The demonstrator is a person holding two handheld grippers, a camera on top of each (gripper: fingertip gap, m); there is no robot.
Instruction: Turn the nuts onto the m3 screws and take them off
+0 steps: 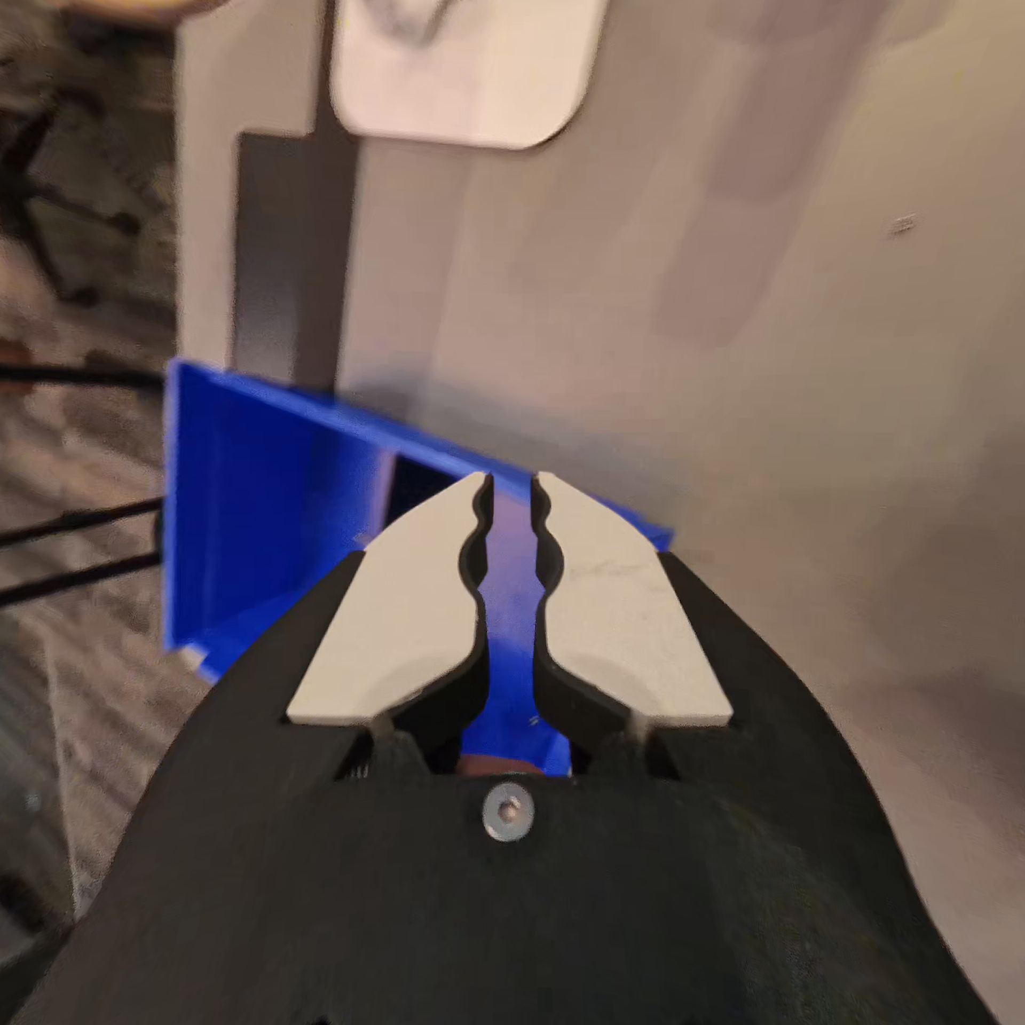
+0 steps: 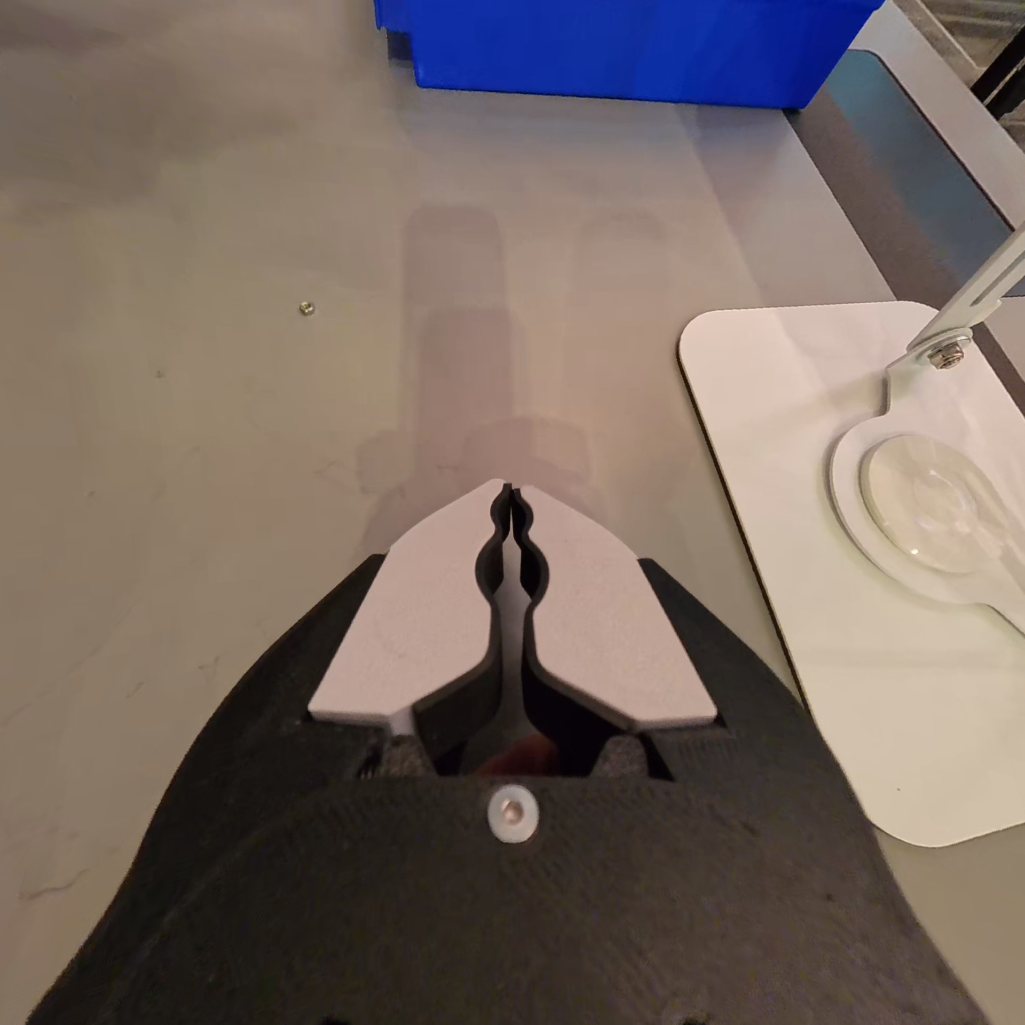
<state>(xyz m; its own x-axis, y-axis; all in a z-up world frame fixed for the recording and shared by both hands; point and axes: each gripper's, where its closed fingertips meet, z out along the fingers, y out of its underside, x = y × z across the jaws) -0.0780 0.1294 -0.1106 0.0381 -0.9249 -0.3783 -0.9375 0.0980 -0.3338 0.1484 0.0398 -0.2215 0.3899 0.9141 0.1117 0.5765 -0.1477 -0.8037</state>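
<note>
In the left wrist view, which is blurred, the left gripper (image 1: 511,482) is seen above a blue plastic bin (image 1: 266,499) with smooth, straight walls. Its jaws are set narrowly apart, a slim gap running between the wavy black inner edges, and nothing is held between them. The fingers (image 1: 405,599) are flat pale grey plates with pointed tips, fixed in a matte black, finely ribbed body. A small object, too blurred to identify, is seen on the grey table (image 1: 776,388) near the view's right edge.

In the right wrist view, the right gripper (image 2: 511,488) is held over the smooth grey table (image 2: 222,499); its tips are brought together until they touch, and nothing is gripped. A single small metallic nut (image 2: 307,308) is seen lying alone on the surface, well apart from the gripper, toward the left. The blue bin (image 2: 610,55) is set at the far edge. Near the right edge, a white rounded-corner base plate (image 2: 776,416) is laid flat, carrying a clear round suction cup (image 2: 937,499) and a slotted silver metal arm (image 2: 965,310) fastened by a bolt. No screw can be made out.
</note>
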